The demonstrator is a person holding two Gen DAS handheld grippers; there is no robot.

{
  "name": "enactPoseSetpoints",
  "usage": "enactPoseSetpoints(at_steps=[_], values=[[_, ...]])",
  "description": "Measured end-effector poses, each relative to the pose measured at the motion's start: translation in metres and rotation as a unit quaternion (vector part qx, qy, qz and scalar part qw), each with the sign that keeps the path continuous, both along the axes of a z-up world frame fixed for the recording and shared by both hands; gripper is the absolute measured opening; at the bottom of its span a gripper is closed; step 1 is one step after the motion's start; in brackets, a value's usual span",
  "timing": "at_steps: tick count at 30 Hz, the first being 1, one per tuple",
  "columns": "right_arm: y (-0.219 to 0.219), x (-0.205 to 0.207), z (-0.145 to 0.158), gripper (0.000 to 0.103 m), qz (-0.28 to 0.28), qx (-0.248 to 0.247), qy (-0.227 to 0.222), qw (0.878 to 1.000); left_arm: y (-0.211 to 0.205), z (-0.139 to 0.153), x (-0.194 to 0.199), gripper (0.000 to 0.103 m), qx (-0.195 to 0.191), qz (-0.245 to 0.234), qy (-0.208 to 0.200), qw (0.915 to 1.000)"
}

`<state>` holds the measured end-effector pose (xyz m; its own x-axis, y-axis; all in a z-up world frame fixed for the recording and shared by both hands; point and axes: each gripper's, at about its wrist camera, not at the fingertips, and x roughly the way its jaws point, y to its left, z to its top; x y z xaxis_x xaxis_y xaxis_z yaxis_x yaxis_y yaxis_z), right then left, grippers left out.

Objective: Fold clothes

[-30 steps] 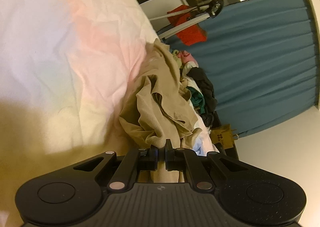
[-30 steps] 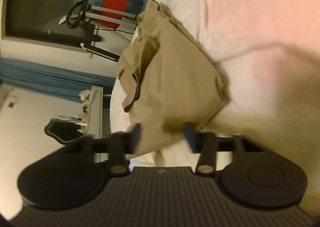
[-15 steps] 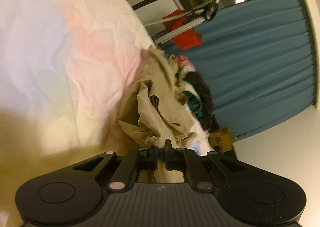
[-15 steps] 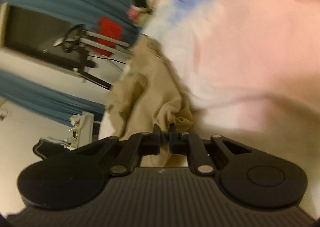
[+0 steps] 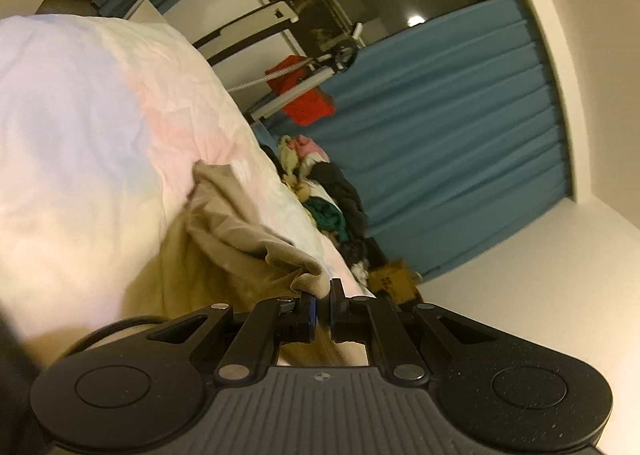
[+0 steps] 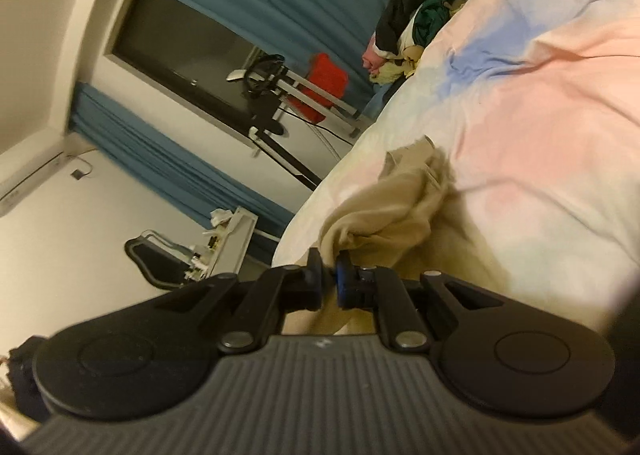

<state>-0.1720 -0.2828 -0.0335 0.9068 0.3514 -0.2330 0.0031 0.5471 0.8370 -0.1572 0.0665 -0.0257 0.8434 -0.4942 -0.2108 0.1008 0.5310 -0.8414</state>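
Note:
A beige garment (image 5: 224,239) lies bunched on the pastel bedspread (image 5: 80,135). My left gripper (image 5: 320,295) is shut on a thick hem of the beige garment and holds it up off the bed. In the right wrist view the same garment (image 6: 384,211) hangs in folds from my right gripper (image 6: 330,275), which is shut on another edge of it, above the bedspread (image 6: 540,115). Most of the cloth drapes below the jaws and is hidden by the gripper bodies.
A pile of mixed clothes (image 5: 324,195) lies at the far end of the bed, also in the right wrist view (image 6: 420,19). Blue curtains (image 5: 440,143), a red item on a metal frame (image 5: 304,95) and a cardboard box (image 5: 392,279) stand beyond.
The right gripper closed on the garment's edge and lifted it. Both grippers rose and tilted, pulling the beige cloth up off the bedspread.

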Motion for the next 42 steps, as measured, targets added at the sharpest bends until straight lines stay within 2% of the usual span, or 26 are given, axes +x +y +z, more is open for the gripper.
enactPoseSetpoints(at_steps=[3,6,10,13,16,18,21,27,33,34,35,36,37,38,39,40,42], values=[[0.0,-0.03,0.002,0.01,-0.015,-0.002,0.001,1.0,-0.005,0.006,-0.03,0.006,0.015,-0.001,-0.004,0.9999],[-0.002,-0.017,0.009,0.01,-0.018,-0.008,0.003,1.0,-0.007,0.011,-0.022,0.006,0.029,-0.001,-0.003,0.9996],[-0.004,0.044,0.028,0.01,-0.011,-0.013,0.019,1.0,-0.014,0.032,0.025,0.008,0.081,0.011,-0.008,0.9966],[-0.001,0.104,0.041,0.01,-0.014,-0.025,0.043,0.999,-0.024,0.048,0.079,0.009,0.126,0.018,0.006,0.9918],[0.005,0.161,0.043,0.01,-0.026,-0.047,0.072,0.996,-0.035,0.05,0.137,0.009,0.162,0.026,0.018,0.9863],[0.008,0.194,0.039,0.01,-0.028,-0.058,0.087,0.994,-0.039,0.042,0.17,0.009,0.175,0.029,0.028,0.9838],[0.007,0.227,0.013,0.01,-0.017,-0.062,0.095,0.993,-0.038,0.021,0.205,0.009,0.18,0.032,0.038,0.9824],[-0.004,0.261,-0.041,0.011,0.025,-0.068,0.108,0.992,-0.035,-0.028,0.245,0.009,0.17,0.023,0.052,0.9839],[-0.005,0.293,-0.056,0.015,0.049,-0.069,0.111,0.99,-0.04,-0.044,0.27,0.01,0.193,0.008,0.038,0.9805],[-0.005,0.297,-0.058,0.022,0.055,-0.067,0.112,0.99,-0.04,-0.047,0.273,0.017,0.191,0.0,0.039,0.9809],[-0.005,0.3,-0.06,0.03,0.062,-0.065,0.112,0.99,-0.039,-0.05,0.276,0.029,0.185,-0.009,0.04,0.9819],[-0.004,0.3,-0.061,0.047,0.072,-0.062,0.107,0.99,-0.037,-0.051,0.277,0.037,0.176,-0.015,0.041,0.9834],[-0.003,0.3,-0.06,0.064,0.084,-0.058,0.099,0.99,-0.037,-0.05,0.276,0.051,0.181,-0.015,0.041,0.9826],[0.001,0.297,-0.057,0.07,0.092,-0.063,0.093,0.989,-0.038,-0.048,0.276,0.064,0.185,-0.016,0.041,0.9818],[0.005,0.292,-0.053,0.078,0.099,-0.074,0.087,0.989,-0.039,-0.047,0.274,0.069,0.193,-0.017,0.04,0.9802],[0.009,0.287,-0.049,0.076,0.106,-0.084,0.08,0.988,-0.042,-0.044,0.271,0.077,0.209,-0.021,0.038,0.9769],[0.021,0.27,-0.04,0.076,0.118,-0.136,0.072,0.981,-0.048,-0.042,0.261,0.081,0.236,-0.031,0.03,0.9708]])
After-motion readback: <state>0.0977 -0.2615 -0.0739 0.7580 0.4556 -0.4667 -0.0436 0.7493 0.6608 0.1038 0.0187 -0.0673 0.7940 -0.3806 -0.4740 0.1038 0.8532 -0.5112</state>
